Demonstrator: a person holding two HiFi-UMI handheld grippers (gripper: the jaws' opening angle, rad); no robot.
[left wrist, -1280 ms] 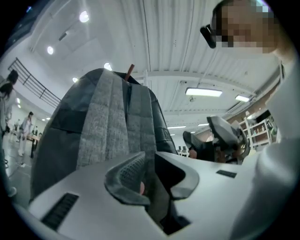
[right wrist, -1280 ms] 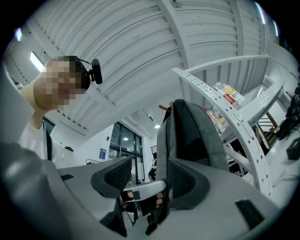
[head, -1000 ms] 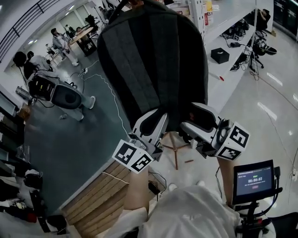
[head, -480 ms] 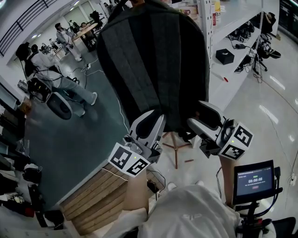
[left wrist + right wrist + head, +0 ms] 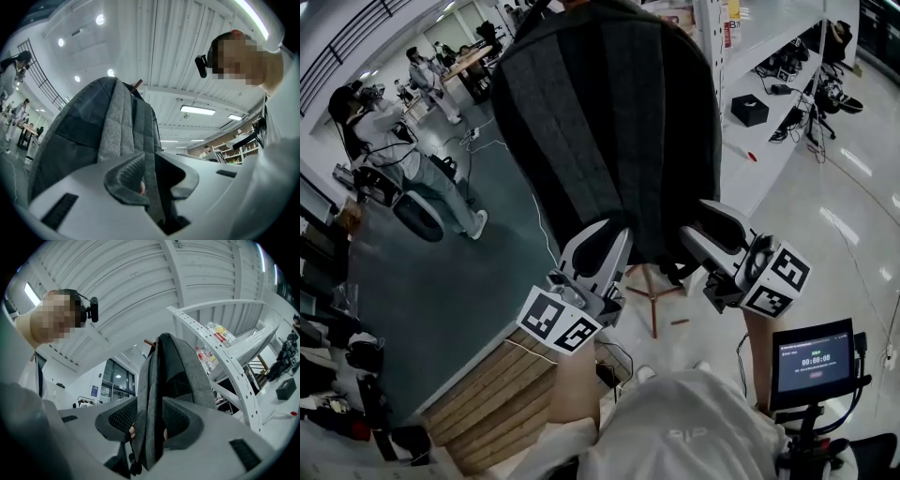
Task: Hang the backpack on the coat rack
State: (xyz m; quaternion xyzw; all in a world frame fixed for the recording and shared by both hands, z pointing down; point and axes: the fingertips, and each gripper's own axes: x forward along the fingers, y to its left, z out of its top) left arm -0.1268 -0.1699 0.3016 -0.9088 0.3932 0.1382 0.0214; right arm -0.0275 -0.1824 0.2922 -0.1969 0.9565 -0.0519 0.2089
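Note:
A dark grey and black backpack (image 5: 609, 122) hangs upright in front of me in the head view. My left gripper (image 5: 612, 236) is shut on its lower left edge, my right gripper (image 5: 701, 223) on its lower right edge. In the left gripper view the jaws (image 5: 145, 176) pinch a grey fabric band of the backpack (image 5: 93, 126). In the right gripper view the jaws (image 5: 149, 420) clamp a folded grey edge of the backpack (image 5: 173, 371). A brown peg of the coat rack (image 5: 137, 84) shows just behind the bag's top. The rack's wooden feet (image 5: 653, 295) stand on the floor below.
A white perforated shelf unit (image 5: 225, 366) with bottles stands close on the right. A white bench (image 5: 769, 122) carries a black box (image 5: 746, 110). Wooden boards (image 5: 502, 375) lie at lower left, a small screen (image 5: 812, 356) at lower right. People (image 5: 412, 169) move at the far left.
Both grippers and the backpack have stayed nearly in place. The person at the far left has walked and shifted position.

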